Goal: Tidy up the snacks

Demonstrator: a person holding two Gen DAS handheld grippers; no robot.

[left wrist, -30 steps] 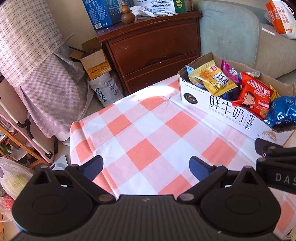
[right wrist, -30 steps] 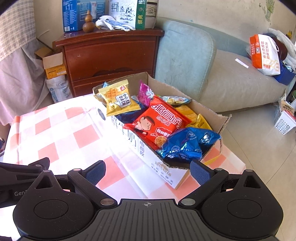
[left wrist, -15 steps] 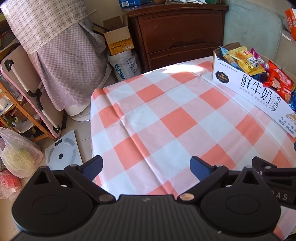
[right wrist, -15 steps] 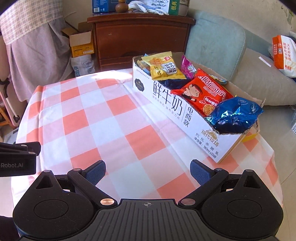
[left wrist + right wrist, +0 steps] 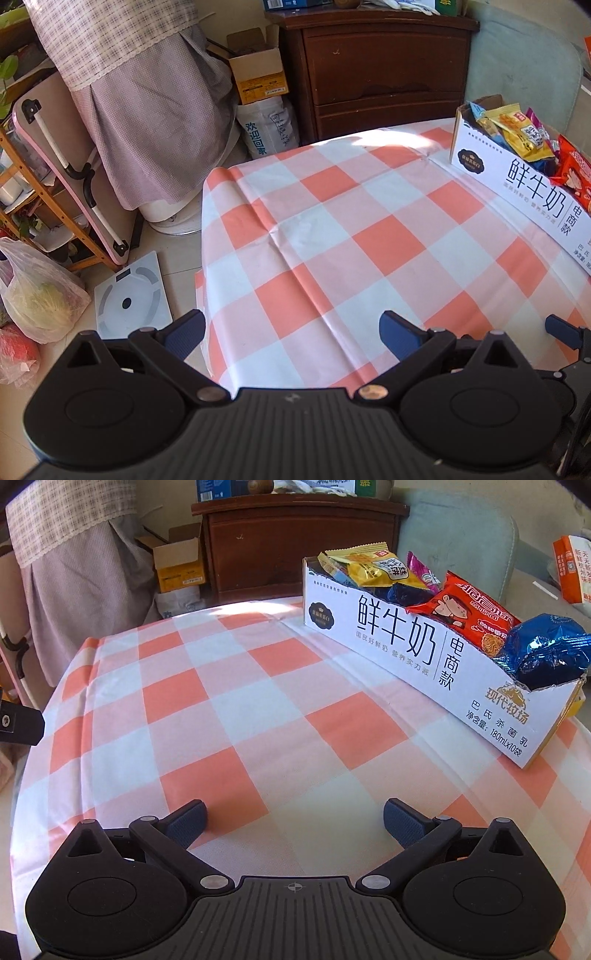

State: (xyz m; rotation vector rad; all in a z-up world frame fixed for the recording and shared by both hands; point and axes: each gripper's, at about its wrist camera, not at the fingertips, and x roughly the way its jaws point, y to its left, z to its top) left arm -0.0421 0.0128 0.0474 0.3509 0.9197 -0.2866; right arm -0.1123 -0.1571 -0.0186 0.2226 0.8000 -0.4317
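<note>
The right claw (image 5: 294,821) stands spread wide and released, its jaws having just been opening, with nothing between them but bare checked cloth. Its ribbed blue pads (image 5: 400,821) hang low over the near edge of the tabletop (image 5: 229,716); whether they touch the cloth cannot be told. The left claw (image 5: 291,332) is likewise released and empty, one finger out past the tabletop's left edge above the floor, the other over the cloth.

The snack box (image 5: 406,642), a long white carton printed with large black characters, sits along the far right edge of the tabletop. Crinkly foil and plastic packets are heaped in it: a yellow packet (image 5: 373,566) at the far end, a red packet (image 5: 469,613) with a cartoon face in the middle, and a shiny blue packet (image 5: 543,650) bulging over the torn near end. What lies under them is hidden by the carton wall. In the left wrist view the box is cut off by the right border of the frame.

The cloth is a smooth orange-and-white check with fold creases. Behind the tabletop stands a dark wooden dresser (image 5: 295,542), its top cropped.
</note>
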